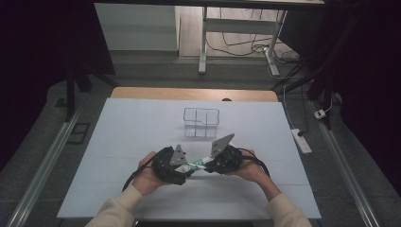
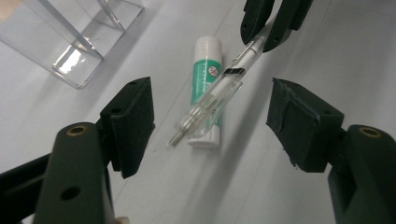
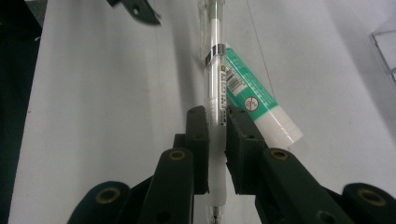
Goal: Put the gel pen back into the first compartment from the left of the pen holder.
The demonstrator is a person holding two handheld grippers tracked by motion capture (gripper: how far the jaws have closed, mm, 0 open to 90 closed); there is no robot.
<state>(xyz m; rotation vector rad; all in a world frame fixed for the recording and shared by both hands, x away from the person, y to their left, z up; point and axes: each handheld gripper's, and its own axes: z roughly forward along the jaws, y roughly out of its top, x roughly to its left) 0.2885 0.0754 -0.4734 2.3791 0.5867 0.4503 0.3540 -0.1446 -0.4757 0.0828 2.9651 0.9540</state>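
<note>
Right tongs (image 3: 216, 122) are clamped on a clear plastic pen (image 3: 214, 88), held just above a green-and-white glue stick (image 2: 205, 88) lying near the counter's (image 1: 142, 123) front edge. Left tongs (image 2: 210, 123) gape wide around the pen's capped end, gripping nothing. Judged step: handover or cap-pull; next, close squarely on that end.

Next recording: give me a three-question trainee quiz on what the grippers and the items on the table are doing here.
1. True or false: the right gripper is shut on the clear pen.
2. What lies on the table under the pen?
A. a green-and-white glue stick
B. a pair of scissors
C. a roll of tape
3. How do the jaws of the left gripper stand relative to the pen's free end?

Key
1. True.
2. A.
3. Open, one on each side of it, not touching it.
</note>
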